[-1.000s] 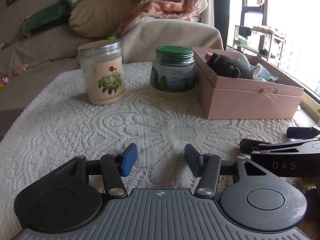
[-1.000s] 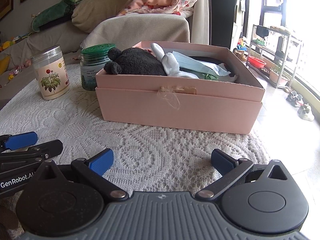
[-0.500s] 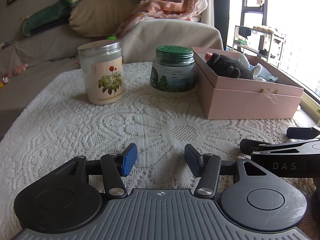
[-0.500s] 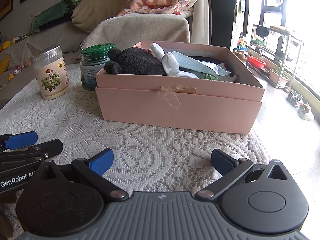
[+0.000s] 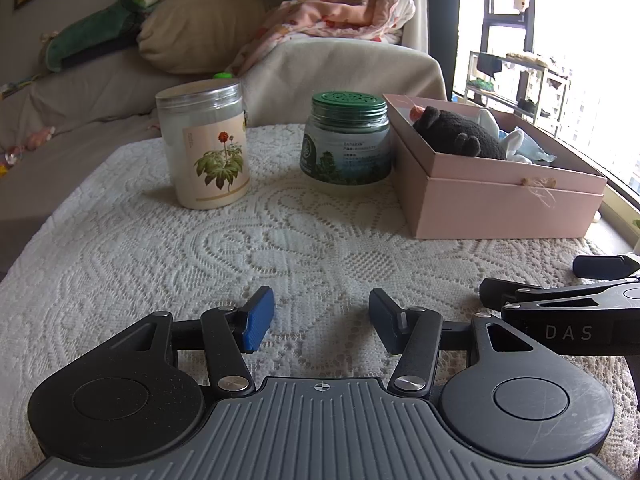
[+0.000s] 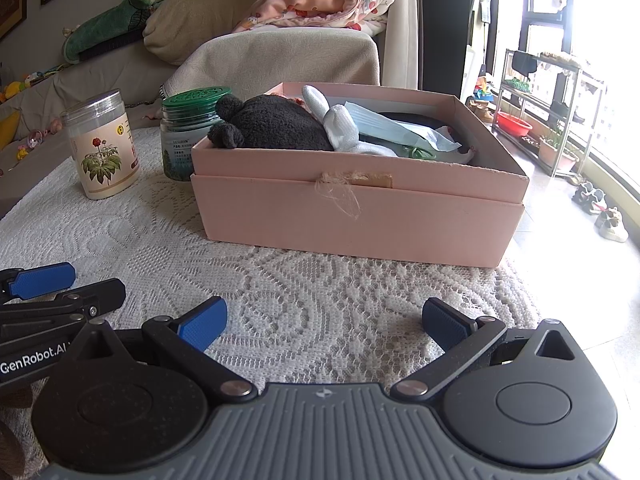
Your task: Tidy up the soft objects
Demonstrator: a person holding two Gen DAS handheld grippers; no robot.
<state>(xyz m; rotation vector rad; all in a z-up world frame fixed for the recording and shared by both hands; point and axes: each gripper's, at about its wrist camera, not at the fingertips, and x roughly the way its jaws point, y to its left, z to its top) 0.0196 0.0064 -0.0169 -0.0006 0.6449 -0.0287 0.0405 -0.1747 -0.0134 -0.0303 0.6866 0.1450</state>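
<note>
A pink box (image 6: 360, 216) stands on the lace-covered table (image 5: 200, 248); it also shows in the left wrist view (image 5: 504, 212). Inside lie a dark grey plush toy (image 6: 276, 124), a white plush bunny (image 6: 340, 124), a light blue face mask (image 6: 404, 130) and other soft items. The plush also shows in the left wrist view (image 5: 456, 132). My left gripper (image 5: 320, 316) is open and empty, low over the cloth. My right gripper (image 6: 322, 322) is open wide and empty, in front of the box.
A white flower-labelled jar (image 5: 206, 144) and a green-lidded jar (image 5: 348, 138) stand left of the box. A sofa with a beige pillow (image 5: 200, 28), green plush (image 5: 100, 32) and pink blanket (image 5: 340, 8) lies behind. A metal rack (image 6: 548, 108) stands by the window.
</note>
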